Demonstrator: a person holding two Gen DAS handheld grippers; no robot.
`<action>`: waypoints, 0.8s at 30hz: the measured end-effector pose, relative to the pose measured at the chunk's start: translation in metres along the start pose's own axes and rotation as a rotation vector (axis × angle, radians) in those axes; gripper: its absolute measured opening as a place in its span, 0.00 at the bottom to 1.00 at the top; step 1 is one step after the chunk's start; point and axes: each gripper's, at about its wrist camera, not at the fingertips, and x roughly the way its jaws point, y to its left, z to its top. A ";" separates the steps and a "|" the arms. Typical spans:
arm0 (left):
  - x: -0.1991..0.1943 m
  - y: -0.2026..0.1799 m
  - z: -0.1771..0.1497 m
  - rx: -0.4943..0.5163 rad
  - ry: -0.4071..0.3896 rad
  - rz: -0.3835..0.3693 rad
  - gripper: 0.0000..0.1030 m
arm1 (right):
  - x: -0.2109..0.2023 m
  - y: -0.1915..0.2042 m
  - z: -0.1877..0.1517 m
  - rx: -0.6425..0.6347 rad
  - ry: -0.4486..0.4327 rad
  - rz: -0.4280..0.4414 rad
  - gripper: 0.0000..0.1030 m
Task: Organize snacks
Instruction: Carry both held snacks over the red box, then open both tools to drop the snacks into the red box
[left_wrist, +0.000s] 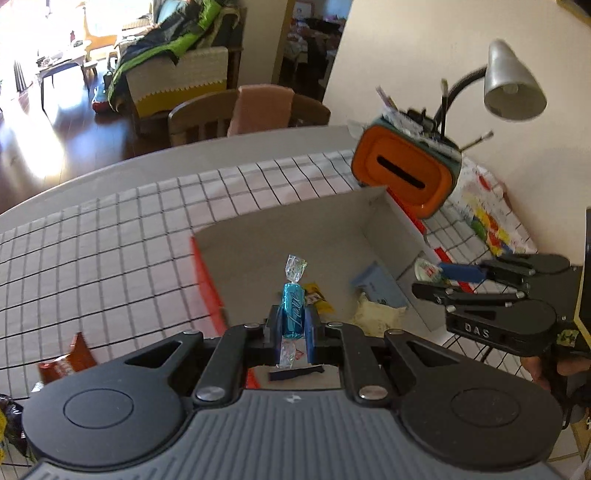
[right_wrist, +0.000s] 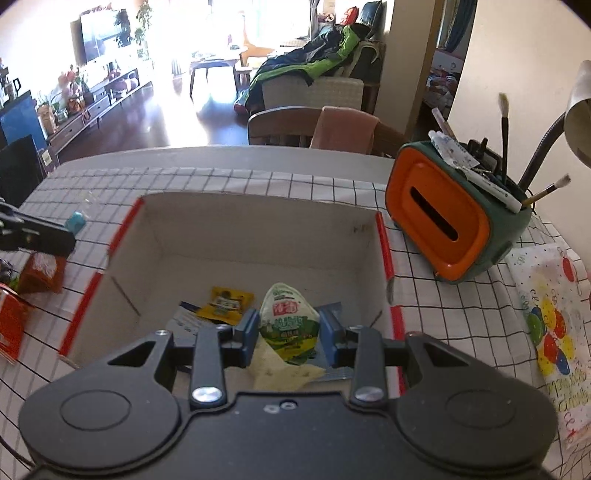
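My left gripper (left_wrist: 293, 319) is shut on a blue wrapped candy (left_wrist: 293, 306), its clear twisted end sticking up, at the near left side of the open cardboard box (left_wrist: 391, 218). My right gripper (right_wrist: 288, 330) is shut on a white and green snack packet (right_wrist: 288, 321), held over the box (right_wrist: 155, 236). On the box floor lie a yellow sachet (right_wrist: 227, 301), a blue-white packet (right_wrist: 183, 317) and a pale yellow packet (right_wrist: 273, 371). The left wrist view shows the right gripper (left_wrist: 439, 278) at the box's right wall. The left gripper's finger and the candy (right_wrist: 75, 221) show at the left edge of the right wrist view.
An orange and green organizer (right_wrist: 443, 221) with brushes and pens stands right of the box, by a grey desk lamp (left_wrist: 513, 81). A balloon-print paper (right_wrist: 550, 325) lies at the right. Brown and red snack packs (right_wrist: 40, 271) lie left of the box on the checked cloth (left_wrist: 92, 240).
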 end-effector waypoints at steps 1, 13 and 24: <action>0.007 -0.006 0.000 0.008 0.012 0.008 0.11 | 0.005 -0.003 0.000 -0.002 0.004 0.001 0.33; 0.082 -0.045 0.000 0.082 0.153 0.085 0.11 | 0.059 -0.006 -0.004 -0.056 0.092 0.046 0.33; 0.114 -0.055 0.002 0.151 0.273 0.157 0.12 | 0.073 -0.007 -0.008 -0.055 0.142 0.085 0.33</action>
